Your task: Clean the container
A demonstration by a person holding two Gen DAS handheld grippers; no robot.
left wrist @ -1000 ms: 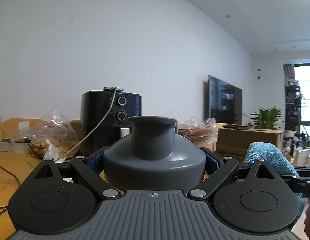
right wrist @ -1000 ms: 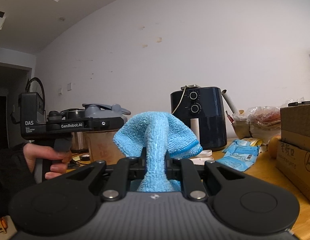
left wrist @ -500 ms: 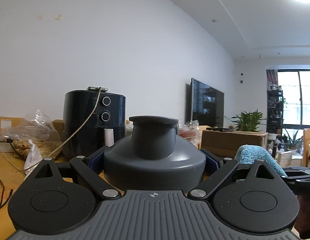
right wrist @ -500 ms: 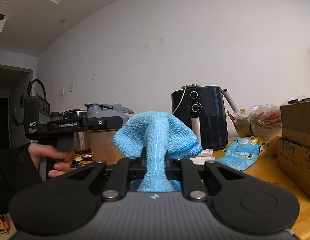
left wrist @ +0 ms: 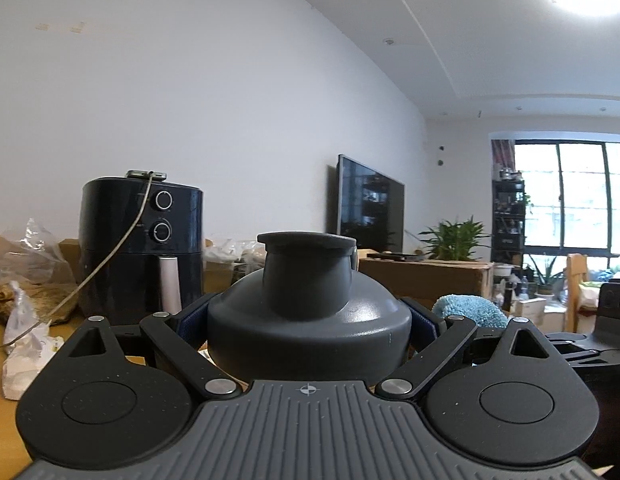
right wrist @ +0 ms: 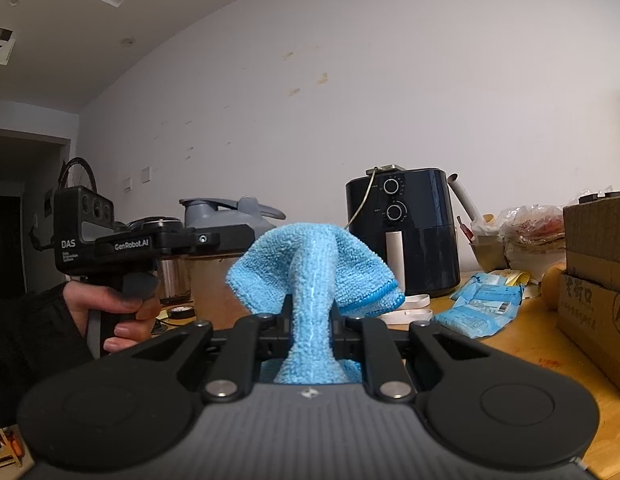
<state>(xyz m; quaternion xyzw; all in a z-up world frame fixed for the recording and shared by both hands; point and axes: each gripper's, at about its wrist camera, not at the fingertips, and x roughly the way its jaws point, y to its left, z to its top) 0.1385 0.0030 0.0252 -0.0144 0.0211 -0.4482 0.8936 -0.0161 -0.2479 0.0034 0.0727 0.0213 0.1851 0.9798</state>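
The container [left wrist: 308, 320] is clamped upright in the left gripper [left wrist: 308, 326] and the cloth [right wrist: 313, 276] is pinched in the right gripper [right wrist: 310, 320] beside it, untouching, so wiping is judged still undone.

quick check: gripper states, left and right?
Left gripper: shut on the grey container.
Right gripper: shut on the blue cloth.

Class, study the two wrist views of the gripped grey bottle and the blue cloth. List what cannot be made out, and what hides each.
- Left wrist view: the grey bottle below its lid is hidden by the left gripper.
- Right wrist view: the right gripper pads are covered by the blue cloth.
- Right wrist view: the bottle is hidden behind the cloth.
- Both views: air fryer dial markings are too small to read.
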